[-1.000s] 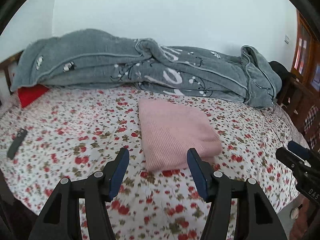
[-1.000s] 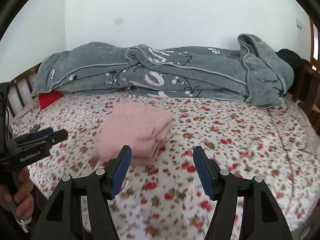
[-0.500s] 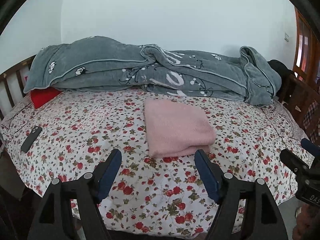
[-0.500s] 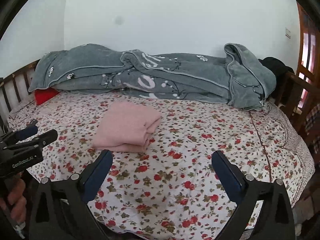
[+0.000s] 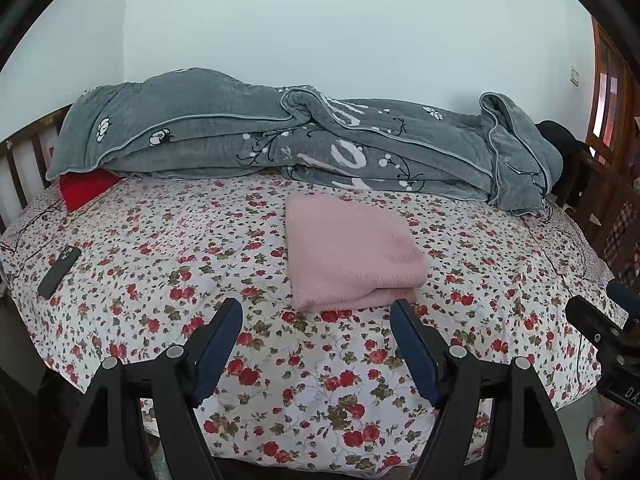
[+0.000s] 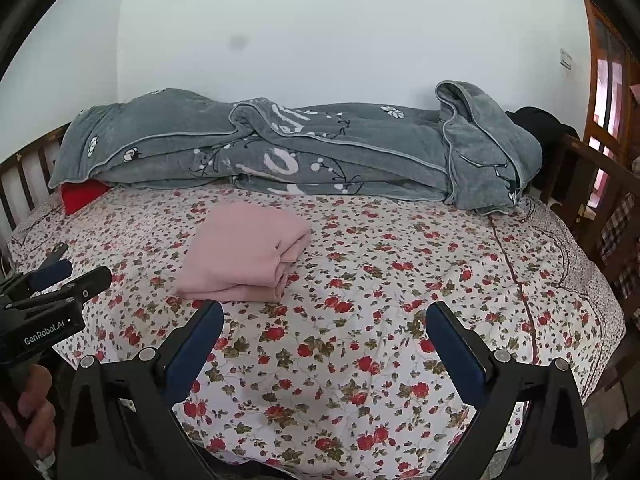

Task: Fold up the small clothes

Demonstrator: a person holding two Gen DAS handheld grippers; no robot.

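Tongs first: the left tongs [image 5: 316, 322] stand spread above the near edge of the bed [image 5: 328, 392], nothing between their blue pads. The right tongs [image 6: 324, 322] are spread wider, also empty, over the flowered sheet. Neither pair touches cloth. Just beyond the left tongs lies the pink garment [image 5: 348, 252], folded into a neat rectangle near the middle of the bed, its layered edges facing the near side. A dark phone [image 5: 59, 266] lies on the sheet well to the left. Farther back, a grey blanket [image 5: 280, 140] is bunched along the wall, with a red pillow [image 5: 86, 188] poking out under its left end.
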